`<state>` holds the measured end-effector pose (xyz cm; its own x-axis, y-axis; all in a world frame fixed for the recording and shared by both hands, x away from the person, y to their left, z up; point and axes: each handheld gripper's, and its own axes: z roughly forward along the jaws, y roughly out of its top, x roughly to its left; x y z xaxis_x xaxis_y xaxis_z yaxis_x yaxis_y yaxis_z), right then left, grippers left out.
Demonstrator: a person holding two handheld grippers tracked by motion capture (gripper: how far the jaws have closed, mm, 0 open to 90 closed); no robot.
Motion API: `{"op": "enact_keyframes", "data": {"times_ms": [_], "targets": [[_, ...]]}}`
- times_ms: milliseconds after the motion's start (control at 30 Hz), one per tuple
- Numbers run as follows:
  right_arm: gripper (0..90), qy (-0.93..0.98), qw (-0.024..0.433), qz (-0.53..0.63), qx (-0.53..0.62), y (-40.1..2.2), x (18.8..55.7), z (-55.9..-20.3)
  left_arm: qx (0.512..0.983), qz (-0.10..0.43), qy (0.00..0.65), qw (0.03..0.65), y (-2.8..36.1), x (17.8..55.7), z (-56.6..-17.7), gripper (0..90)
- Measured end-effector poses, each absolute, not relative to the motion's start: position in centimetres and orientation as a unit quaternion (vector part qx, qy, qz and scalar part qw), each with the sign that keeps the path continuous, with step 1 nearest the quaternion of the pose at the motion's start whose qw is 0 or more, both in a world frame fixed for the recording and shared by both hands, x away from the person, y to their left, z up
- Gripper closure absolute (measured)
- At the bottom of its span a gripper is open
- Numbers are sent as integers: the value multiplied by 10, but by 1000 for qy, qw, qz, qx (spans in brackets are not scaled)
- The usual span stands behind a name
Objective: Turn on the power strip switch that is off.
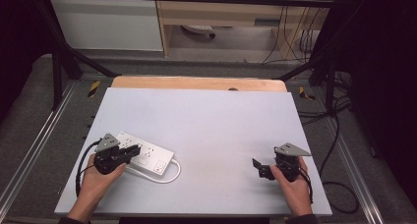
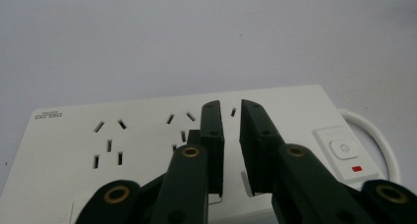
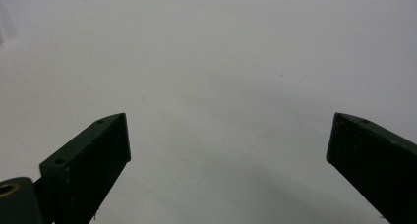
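High view, layout: white power strip (image 1: 142,155) lies on the bench (image 1: 206,121) at about 8 o'clock from bench centre; its cord (image 1: 169,176) loops off the near-right end.
Strip axis: long axis runs from 10 o'clock to 4 o'clock, sockets at the far-left end, switch at the near-right end.
Left hand-held gripper (image 1: 132,154): I have it low over the near part of the strip, pointing toward 2 o'clock, so it crosses the long axis instead of lying along it.
Left gripper view, jaws: left hand-held gripper (image 2: 231,150) shows a narrow slit between its pads, nothing held; a socket slot of the strip (image 2: 275,111) shows through the gap. Pads look just above or touching the casing, I cannot tell which.
Switch: rocker switch (image 2: 344,153) with red mark sits at 3 o'clock of the jaws, just beside them.
Right hand-held gripper (image 1: 256,167): at 4 o'clock on the bench, well apart from the strip, pointing toward 9 o'clock.
Right gripper view, jaws: right hand-held gripper (image 3: 228,150) stands wide open, empty, bare bench beneath.
Judgement: left hand is plainly nearer, so any work on the strip falls to it; the switch lies a short shift toward the cord end.
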<state>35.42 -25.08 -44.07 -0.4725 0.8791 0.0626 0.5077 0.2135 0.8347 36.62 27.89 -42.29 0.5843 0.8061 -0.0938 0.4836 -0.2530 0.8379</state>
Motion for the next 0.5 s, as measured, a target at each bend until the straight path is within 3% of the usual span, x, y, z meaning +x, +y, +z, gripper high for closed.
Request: {"op": "enact_keyframes", "data": {"times_ms": [333, 500], "targets": [[33, 749, 222, 419, 463, -251, 355, -441, 764, 188, 410, 461, 277, 365, -420, 684], [33, 749, 221, 419, 463, -251, 355, -441, 755, 196, 416, 467, 276, 366, -419, 584]]}}
